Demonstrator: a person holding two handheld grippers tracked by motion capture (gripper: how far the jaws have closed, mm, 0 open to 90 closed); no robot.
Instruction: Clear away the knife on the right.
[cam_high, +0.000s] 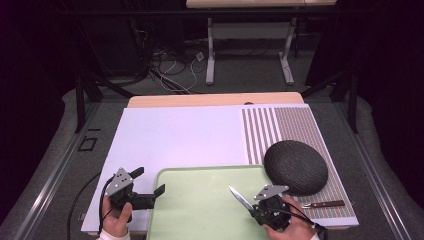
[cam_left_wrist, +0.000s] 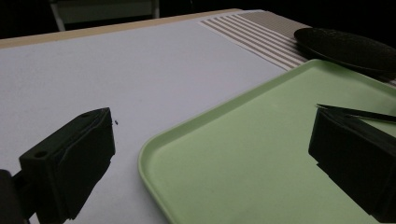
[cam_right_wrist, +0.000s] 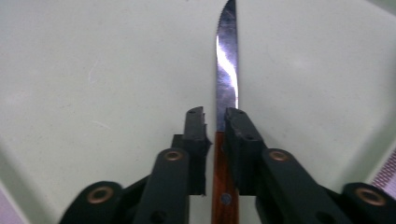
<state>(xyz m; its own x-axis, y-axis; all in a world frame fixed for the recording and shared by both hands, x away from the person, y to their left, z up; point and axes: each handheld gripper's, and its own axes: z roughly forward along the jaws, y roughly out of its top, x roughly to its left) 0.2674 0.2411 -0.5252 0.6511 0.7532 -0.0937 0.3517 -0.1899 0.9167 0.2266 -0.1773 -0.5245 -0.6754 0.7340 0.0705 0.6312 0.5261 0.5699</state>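
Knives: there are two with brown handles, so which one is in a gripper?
The knife over the green tray, gripped by the right gripper. The other knife lies untouched on the striped mat.

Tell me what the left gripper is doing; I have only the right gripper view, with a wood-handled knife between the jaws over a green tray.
Observer: The left gripper has its jaws open with nothing between them, at the tray's left edge.
Operator: Anything else on the table?
Observer: A dark round woven piece lies on a striped placemat, by the tray's far right corner.
Operator: Any other cutlery?
Observer: One more wood-handled utensil lies on the placemat beside the right hand; its head is too small to tell.
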